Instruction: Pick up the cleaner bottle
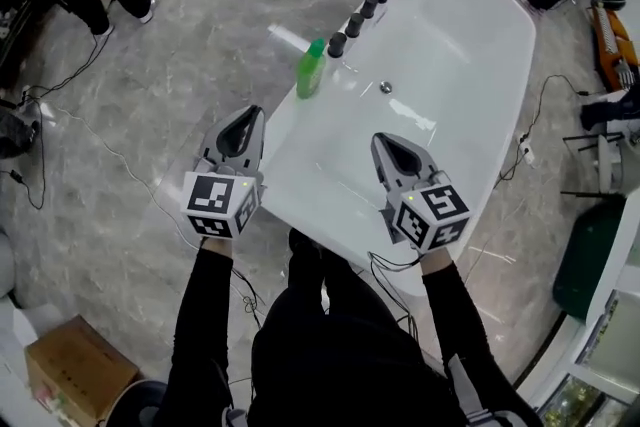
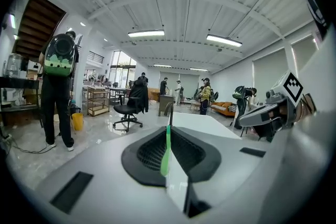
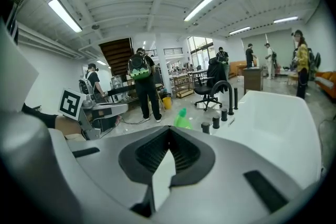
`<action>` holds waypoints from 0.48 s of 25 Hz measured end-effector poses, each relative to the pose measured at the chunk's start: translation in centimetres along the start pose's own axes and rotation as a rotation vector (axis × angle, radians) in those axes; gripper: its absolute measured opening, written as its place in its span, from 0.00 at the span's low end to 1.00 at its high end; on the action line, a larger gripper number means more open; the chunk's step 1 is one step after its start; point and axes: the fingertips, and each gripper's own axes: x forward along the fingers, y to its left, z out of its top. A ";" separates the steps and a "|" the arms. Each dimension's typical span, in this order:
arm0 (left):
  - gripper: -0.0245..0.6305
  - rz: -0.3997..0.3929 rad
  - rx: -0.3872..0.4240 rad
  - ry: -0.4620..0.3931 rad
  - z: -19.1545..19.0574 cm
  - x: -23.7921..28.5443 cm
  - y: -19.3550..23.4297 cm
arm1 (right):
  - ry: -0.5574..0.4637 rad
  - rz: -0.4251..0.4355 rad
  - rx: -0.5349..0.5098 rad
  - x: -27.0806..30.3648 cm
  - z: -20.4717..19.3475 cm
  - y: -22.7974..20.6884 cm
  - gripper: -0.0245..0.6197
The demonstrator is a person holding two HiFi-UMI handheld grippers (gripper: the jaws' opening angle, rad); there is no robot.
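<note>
Head view: both arms (image 1: 205,305) stretched forward, black sleeves (image 1: 455,300). Left gripper (image 1: 246,122) sits at 9 o'clock of frame centre, nose toward 12–1 o'clock, jaws together, empty. Right gripper (image 1: 388,150) at 3 o'clock, nose toward 11 o'clock, jaws together, empty. Marker cubes (image 1: 220,204) at each gripper's 6 o'clock end.

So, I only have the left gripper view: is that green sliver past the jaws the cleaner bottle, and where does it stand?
Observer: Yes. In the head view the green cleaner bottle stands upright on the rim of the white bathtub, beside the black faucet knobs.
Operator: Is either gripper on it?
Observer: No. The left gripper and right gripper are both short of it, by the tub's near end.
Operator: Right jaws?
Observer: Shut, nothing between them.
</note>
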 end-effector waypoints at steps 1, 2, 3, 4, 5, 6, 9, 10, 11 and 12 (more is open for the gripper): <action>0.06 -0.005 -0.003 0.008 -0.2 0.4 0.1 | 0.004 -0.002 -0.001 0.2 -0.1 0.0 0.04; 0.09 -0.011 -0.003 0.017 -0.4 0.8 0.2 | 0.007 -0.006 -0.003 0.4 -0.2 -0.1 0.04; 0.11 -0.018 -0.001 0.027 -0.6 1.3 0.2 | 0.010 -0.010 -0.004 0.6 -0.2 -0.2 0.04; 0.12 -0.026 0.002 0.038 -0.9 1.8 0.2 | 0.012 -0.013 -0.003 0.8 -0.3 -0.3 0.04; 0.13 -0.034 0.006 0.048 -1.1 2.3 0.2 | 0.014 -0.016 -0.002 1.1 -0.3 -0.5 0.04; 0.14 -0.042 0.011 0.058 -1.4 2.8 0.1 | 0.015 -0.019 0.000 1.3 -0.4 -0.7 0.04; 0.18 -0.066 0.027 0.093 -2.6 4.3 -0.2 | 0.016 -0.023 0.005 2.0 -0.7 -1.3 0.04; 0.20 -0.072 0.031 0.104 -3.0 4.8 -0.3 | 0.016 -0.024 0.006 2.3 -0.8 -1.6 0.04; 0.22 -0.078 0.032 0.114 -3.4 5.4 -0.4 | 0.015 -0.025 0.006 2.6 -0.9 -1.9 0.04; 0.25 -0.082 0.031 0.125 -4.0 6.0 -0.5 | 0.014 -0.026 0.006 2.9 -1.0 -2.3 0.04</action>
